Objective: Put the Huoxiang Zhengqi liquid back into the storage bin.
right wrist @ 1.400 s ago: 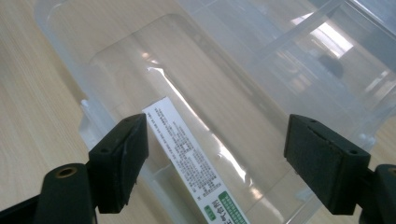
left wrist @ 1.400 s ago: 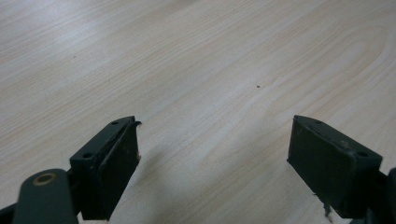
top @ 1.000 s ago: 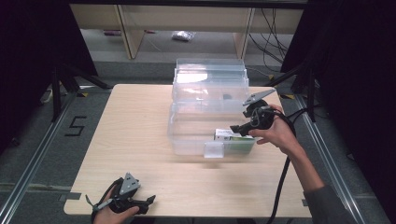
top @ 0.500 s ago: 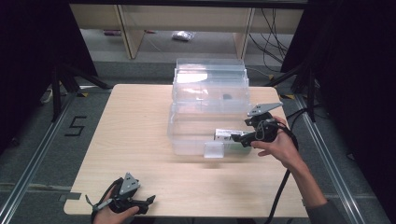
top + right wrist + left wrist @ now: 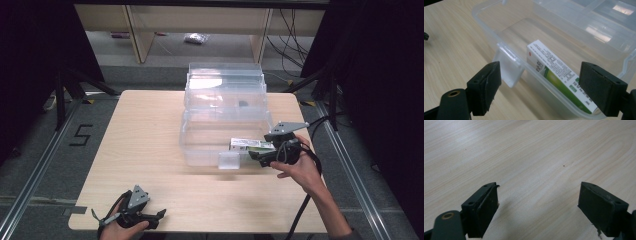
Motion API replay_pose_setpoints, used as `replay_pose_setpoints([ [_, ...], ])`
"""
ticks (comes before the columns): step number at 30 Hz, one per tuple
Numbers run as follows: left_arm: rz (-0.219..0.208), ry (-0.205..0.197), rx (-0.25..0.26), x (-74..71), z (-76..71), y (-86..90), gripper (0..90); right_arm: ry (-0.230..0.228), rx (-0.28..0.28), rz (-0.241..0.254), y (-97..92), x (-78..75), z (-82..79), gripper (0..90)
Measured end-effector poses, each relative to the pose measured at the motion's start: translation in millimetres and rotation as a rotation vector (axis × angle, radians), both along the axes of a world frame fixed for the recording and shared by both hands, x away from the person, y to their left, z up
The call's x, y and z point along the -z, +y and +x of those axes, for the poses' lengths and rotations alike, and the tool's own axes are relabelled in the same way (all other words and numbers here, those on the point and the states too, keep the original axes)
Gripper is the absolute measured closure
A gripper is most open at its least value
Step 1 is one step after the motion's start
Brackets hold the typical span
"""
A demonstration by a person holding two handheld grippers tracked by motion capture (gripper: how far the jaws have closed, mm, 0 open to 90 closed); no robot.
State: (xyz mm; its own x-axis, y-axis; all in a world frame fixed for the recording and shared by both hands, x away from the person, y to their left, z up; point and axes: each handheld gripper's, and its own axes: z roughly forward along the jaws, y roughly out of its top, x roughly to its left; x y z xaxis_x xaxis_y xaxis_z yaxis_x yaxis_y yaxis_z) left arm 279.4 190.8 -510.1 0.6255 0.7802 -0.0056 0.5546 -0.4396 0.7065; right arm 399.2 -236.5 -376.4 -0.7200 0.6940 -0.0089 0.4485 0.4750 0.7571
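A clear plastic bin [image 5: 200, 150] with its lid folded back stands in the middle of the table. A white and green carton [image 5: 247, 145] lies inside it, against the front wall at the right. My right gripper [image 5: 257, 157] hovers just outside that wall, open, with nothing between its fingers. In the right gripper view the carton [image 5: 554, 75] shows beyond the open right gripper [image 5: 540, 68], behind the bin's front latch [image 5: 507, 65]. My left gripper [image 5: 157, 217] rests at the table's near left corner. In the left gripper view it [image 5: 537, 195] stands open over bare wood.
The bin's open lid [image 5: 225, 82] reaches toward the table's far edge. A small dark object [image 5: 243, 104] lies in the bin's rear part. Bare light wood [image 5: 140, 130] stretches left of the bin. Shelving legs and cables stand on the floor beyond the table.
My right gripper has drawn back toward the near edge and lower, away from the carton, which stays in the bin. The left gripper has not moved.
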Motion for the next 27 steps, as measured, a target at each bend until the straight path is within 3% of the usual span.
replay_pose_setpoints([
  [5, -0.002, -0.006, -0.005, 0.8, 0.1, -1.1, 15.7, -0.017, 0.007, 0.003, 0.3, 9.5, -9.7, 19.2],
  [6, -0.023, -0.005, -0.009, 1.1, -0.8, -2.4, 15.8, -0.021, 0.008, 0.015, 1.1, 11.8, -11.4, 19.0],
  [7, -0.023, -0.003, -0.008, 1.3, -0.9, -2.4, 15.7, -0.003, 0.017, 0.024, 1.9, 13.0, -13.6, 19.1],
  [10, -0.015, -0.008, -0.013, 1.9, 0.4, -1.6, 15.7, -0.017, 0.015, 0.042, 2.9, 19.2, -16.5, 19.2],
  [12, -0.014, -0.007, -0.012, 1.4, -0.3, -1.9, 15.7, -0.04, 0.012, 0.012, 3.2, 21.4, -18.3, 20.9],
  [15, -0.021, -0.002, -0.007, 1.2, -1.0, -2.4, 15.7, -0.049, 0.025, 0.028, 1.9, 23.4, -21.0, 21.0],
  [16, -0.017, -0.005, -0.009, 1.4, -0.7, -2.4, 15.7, -0.026, 0.045, 0.031, 3.2, 26.1, -26.1, 21.2],
  [18, -0.012, -0.008, -0.009, 1.2, -0.4, -2.1, 15.7, -0.051, 0.04, 0.033, 3.3, 28.5, -26.6, 21.3],
  [21, -0.013, -0.008, -0.008, 1.1, -0.6, -2.1, 15.7, -0.024, 0.059, 0.045, 5.5, 34.1, -32.5, 21.1],
  [22, -0.009, -0.007, -0.009, 1.0, -0.8, -2.2, 15.7, -0.043, 0.048, 0.04, 4.7, 35.4, -32.1, 21.1],
  [23, -0.009, -0.006, -0.01, 1.4, -0.4, -2.2, 15.7, -0.015, 0.064, 0.051, 5.9, 36.2, -35.1, 21.1],
  [24, -0.014, -0.008, -0.008, 1.7, -0.1, -2.1, 15.7, -0.043, 0.05, 0.041, 4.8, 37.5, -34.3, 20.8],
  [27, -0.017, -0.007, -0.007, 1.7, -0.3, -2.2, 15.7, -0.023, 0.07, 0.04, 4.6, 40.9, -37.9, 20.4],
])
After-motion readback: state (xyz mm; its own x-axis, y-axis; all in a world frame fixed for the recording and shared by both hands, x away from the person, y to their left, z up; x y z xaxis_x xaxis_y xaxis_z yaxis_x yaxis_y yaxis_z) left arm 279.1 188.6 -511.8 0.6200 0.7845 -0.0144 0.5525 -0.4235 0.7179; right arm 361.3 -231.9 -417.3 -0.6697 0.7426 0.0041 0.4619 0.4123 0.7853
